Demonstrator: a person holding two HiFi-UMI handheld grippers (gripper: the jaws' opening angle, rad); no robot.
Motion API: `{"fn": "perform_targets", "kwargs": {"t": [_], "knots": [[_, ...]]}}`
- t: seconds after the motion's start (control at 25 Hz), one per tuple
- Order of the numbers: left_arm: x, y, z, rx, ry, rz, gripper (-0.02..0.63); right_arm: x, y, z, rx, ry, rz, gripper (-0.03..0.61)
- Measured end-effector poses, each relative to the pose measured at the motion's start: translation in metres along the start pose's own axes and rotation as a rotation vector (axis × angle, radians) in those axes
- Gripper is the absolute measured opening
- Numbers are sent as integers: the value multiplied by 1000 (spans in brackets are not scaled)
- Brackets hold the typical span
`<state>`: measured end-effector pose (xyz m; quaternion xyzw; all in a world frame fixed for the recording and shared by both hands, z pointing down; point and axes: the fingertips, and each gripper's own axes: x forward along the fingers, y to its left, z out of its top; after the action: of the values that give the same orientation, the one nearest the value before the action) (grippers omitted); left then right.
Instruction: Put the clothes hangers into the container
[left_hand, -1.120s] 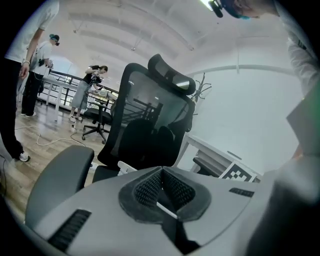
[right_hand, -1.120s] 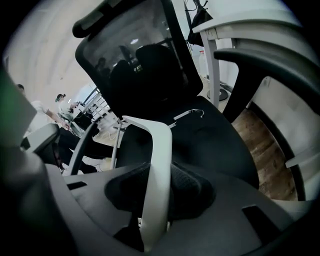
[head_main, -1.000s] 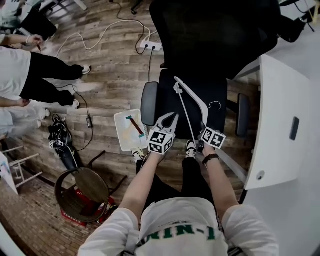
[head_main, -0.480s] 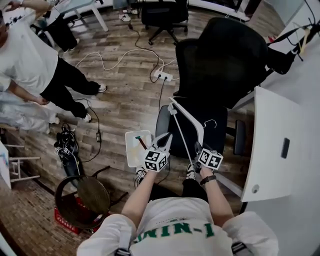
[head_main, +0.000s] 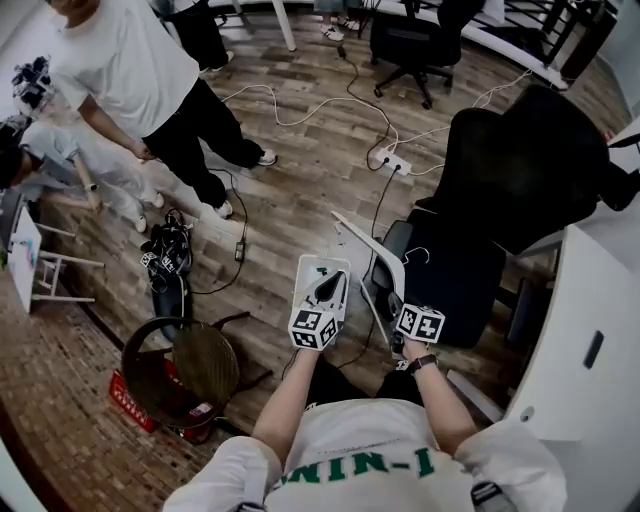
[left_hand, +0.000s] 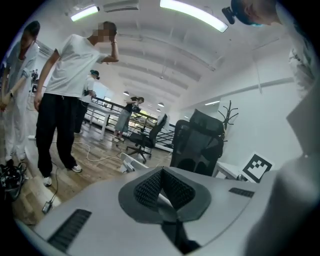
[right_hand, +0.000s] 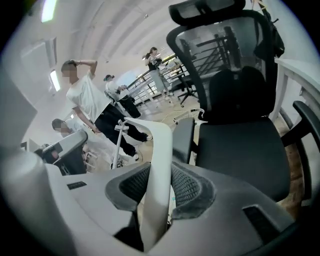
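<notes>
**Hanger held up over the chair, container down on the floor**

The left gripper (left_hand: 161, 173) is covering the near right part of the white container (head_main: 306, 281) in the head view, so its rim is showing only on the far and left sides. A small dark streak is lying inside the container, too small to name. The container is sitting on the wooden floor (head_main: 290, 190), just left of the black office chair (head_main: 500, 200).

The right gripper (right_hand: 159, 175) is clamping its ribbed pads on one arm of the white clothes hanger (right_hand: 161, 145). The hanger is being held in the air, reaching up and away toward the far left, at the chair's left edge and apart from the container. Its near end is disappearing behind the gripper body. Its thin wire hook (head_main: 420, 252) is barely standing out against the seat.

The left gripper's jaws are meeting at their tips, with nothing gripped between them.

Green letters are running across the wearer's white shirt (head_main: 350, 462), upside down and partly folded away, so they cannot be read with certainty. The white counter (head_main: 600, 330) is cut off at the right edge.
</notes>
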<state>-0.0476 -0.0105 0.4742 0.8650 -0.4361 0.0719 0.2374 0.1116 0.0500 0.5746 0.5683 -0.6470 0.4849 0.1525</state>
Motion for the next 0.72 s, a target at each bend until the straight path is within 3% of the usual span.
{"fn": "perform_targets", "kwargs": {"t": [0.28,0.48,0.72], "knots": [[-57,108,-41,-58,38,145,11,92,69,-51,-68,134,41,138],[-78,177,-81,-107,81,193,11,161,104,-98,-71,217,33,138],[-67,239,-147,-123,169,179,11,249,100,-172,62,314,-15,138]]}}
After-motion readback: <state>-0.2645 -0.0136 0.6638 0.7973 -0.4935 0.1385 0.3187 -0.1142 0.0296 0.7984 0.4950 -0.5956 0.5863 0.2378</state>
